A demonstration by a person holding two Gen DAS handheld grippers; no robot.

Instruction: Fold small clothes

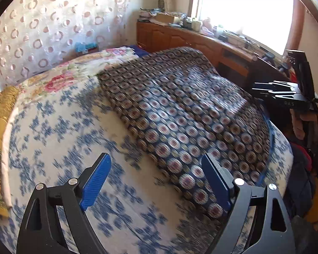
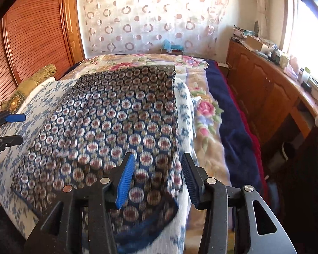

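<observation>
Garment (image 2: 120, 127) flat — long axis toward far curtain (image 2: 150, 14).

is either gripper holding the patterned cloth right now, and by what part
Nothing is held. The left gripper and right gripper both stand open above the patterned cloth, pads clear of it.

Bed top lies open around the patterned garment (image 2: 116, 127) (wooden cabinets (image 2: 264, 89) flank right).
</observation>
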